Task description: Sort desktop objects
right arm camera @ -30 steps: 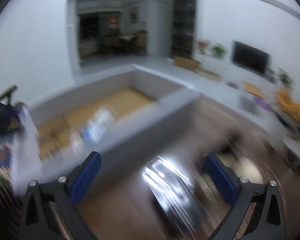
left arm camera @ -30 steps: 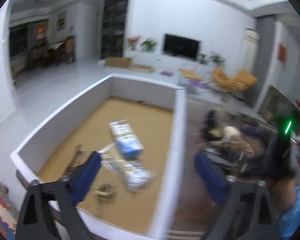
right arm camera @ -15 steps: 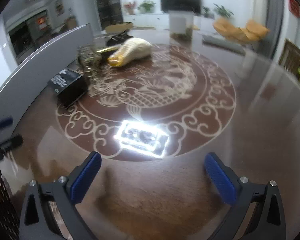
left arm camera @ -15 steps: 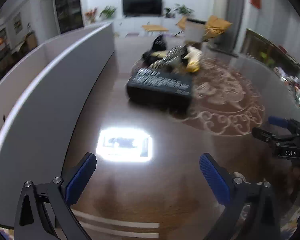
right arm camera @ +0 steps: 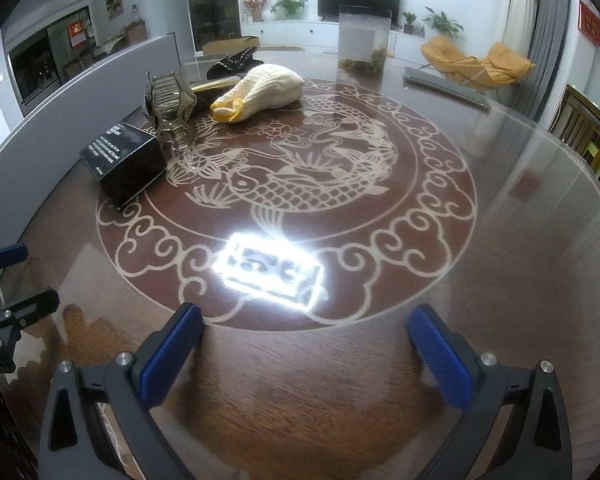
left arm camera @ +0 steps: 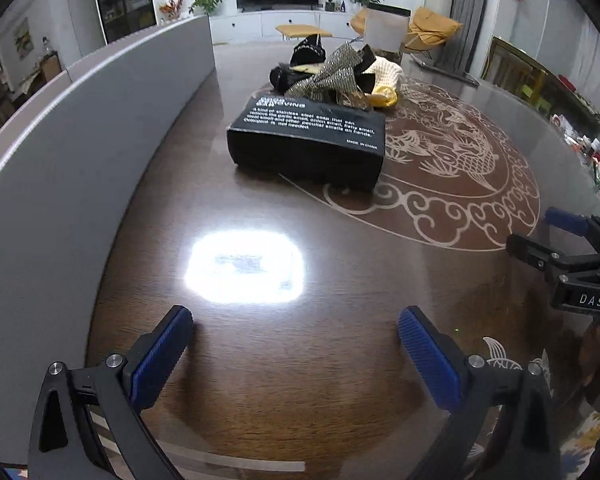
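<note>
Black rectangular cardboard box (left arm camera: 306,142) lies flat near tabletop's left edge, beside grey partition wall (left arm camera: 80,140). Glittery metallic holder (right arm camera: 170,106) and cream knitted pouch (right arm camera: 264,90) cluster behind it. Left gripper (left arm camera: 296,354) jaws wide, empty; right gripper (right arm camera: 306,354) likewise. Likely next: approach box squarely, span short side. Right view alone shows clear plastic container (right arm camera: 364,42) at far edge.

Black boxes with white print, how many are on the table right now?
1. The black box lies on the table near the grey bin wall, just in front of the pile with the knitted pouch. Another could be hidden behind that pile.
</note>
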A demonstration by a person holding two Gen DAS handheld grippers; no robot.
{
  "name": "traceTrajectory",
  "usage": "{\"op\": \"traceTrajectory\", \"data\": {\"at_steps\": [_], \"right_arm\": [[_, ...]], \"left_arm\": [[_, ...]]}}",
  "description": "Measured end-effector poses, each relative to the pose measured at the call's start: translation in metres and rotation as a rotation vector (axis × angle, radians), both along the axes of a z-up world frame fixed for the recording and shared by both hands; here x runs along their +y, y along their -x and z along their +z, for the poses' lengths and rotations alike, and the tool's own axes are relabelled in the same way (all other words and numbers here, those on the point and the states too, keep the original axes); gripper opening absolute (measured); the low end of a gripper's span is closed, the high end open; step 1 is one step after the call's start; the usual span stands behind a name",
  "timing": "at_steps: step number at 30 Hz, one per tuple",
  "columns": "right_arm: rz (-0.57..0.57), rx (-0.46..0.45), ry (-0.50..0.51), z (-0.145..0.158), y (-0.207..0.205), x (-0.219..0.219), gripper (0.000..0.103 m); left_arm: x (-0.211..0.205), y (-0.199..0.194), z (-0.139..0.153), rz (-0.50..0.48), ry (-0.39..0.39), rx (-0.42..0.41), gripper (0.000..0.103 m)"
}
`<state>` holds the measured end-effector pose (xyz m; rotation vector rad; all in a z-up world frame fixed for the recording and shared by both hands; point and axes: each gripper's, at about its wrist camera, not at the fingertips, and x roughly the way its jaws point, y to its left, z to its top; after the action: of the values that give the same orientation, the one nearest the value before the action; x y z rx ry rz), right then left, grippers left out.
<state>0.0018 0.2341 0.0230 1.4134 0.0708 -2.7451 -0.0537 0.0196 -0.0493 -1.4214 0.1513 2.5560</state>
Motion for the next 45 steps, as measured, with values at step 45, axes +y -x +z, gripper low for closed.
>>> {"op": "traceTrajectory", "data": {"at_steps": [45], "right_arm": [[-0.001, 0.0, 0.001, 0.0, 0.0001, 0.0005, 0.103]], "left_arm": [[-0.0002, -0.0049, 0.0003, 0.088, 0.018, 0.005, 0.103]]}}
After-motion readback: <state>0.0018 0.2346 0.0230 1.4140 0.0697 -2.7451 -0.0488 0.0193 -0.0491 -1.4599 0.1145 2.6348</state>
